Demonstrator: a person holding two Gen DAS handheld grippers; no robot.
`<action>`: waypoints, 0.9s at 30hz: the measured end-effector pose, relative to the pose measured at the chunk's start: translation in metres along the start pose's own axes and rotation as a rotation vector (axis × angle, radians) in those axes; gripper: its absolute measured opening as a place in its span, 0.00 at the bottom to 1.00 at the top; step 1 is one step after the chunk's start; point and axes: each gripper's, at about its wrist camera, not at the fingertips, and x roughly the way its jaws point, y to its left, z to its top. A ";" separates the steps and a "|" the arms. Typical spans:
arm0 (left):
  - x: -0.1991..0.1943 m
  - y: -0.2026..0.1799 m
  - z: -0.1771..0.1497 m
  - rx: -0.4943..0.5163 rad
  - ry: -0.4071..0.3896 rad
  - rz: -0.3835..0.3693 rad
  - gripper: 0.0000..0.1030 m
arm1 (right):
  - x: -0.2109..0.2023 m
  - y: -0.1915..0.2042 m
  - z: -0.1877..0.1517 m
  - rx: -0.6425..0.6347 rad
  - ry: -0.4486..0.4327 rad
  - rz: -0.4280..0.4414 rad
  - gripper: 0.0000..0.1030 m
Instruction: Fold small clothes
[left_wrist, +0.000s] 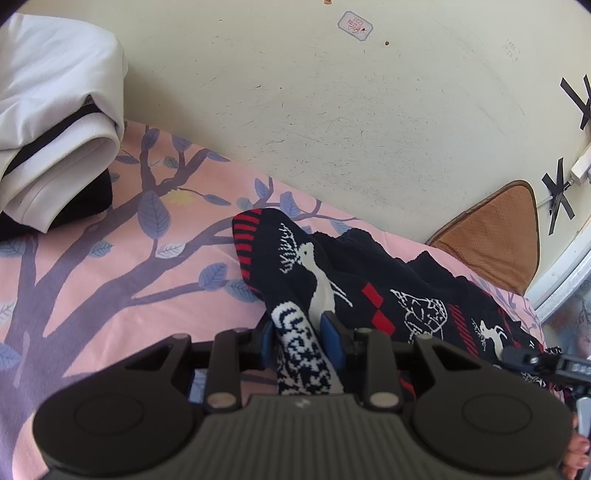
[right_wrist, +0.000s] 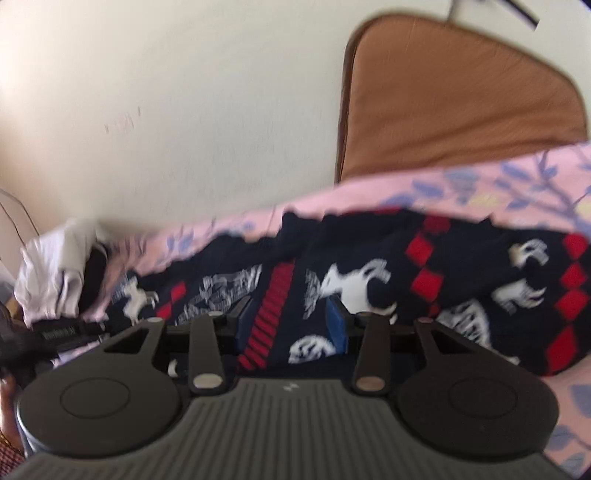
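Observation:
A navy knitted sweater (left_wrist: 388, 280) with white deer and red diamonds lies crumpled on a pink bedsheet (left_wrist: 92, 229) printed with tree branches. My left gripper (left_wrist: 301, 325) is shut on a bunched, lifted fold of the sweater, with the blue pads pressing both sides of it. In the blurred right wrist view the sweater (right_wrist: 461, 266) spreads across the sheet (right_wrist: 388, 188). My right gripper (right_wrist: 291, 314) is open, its blue pads standing wide apart over a red-striped band of the knit, not squeezing it.
Folded white clothes (left_wrist: 55, 110) sit stacked on a dark garment at the bed's far left, also visible as a pale heap (right_wrist: 55, 266). A brown cushion (left_wrist: 495, 236) leans against the cream wall (left_wrist: 295, 92). Black tape crosses (left_wrist: 561, 195) mark the wall on the right.

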 end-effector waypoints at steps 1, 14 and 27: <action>0.000 0.000 0.000 0.000 0.000 -0.001 0.27 | 0.005 -0.008 0.000 0.020 0.007 -0.021 0.44; 0.001 -0.001 -0.001 0.007 -0.001 -0.001 0.30 | -0.082 -0.037 -0.013 0.048 -0.323 -0.264 0.36; 0.000 -0.002 -0.001 0.009 0.003 -0.003 0.32 | -0.039 0.018 -0.058 -0.001 -0.168 -0.092 0.44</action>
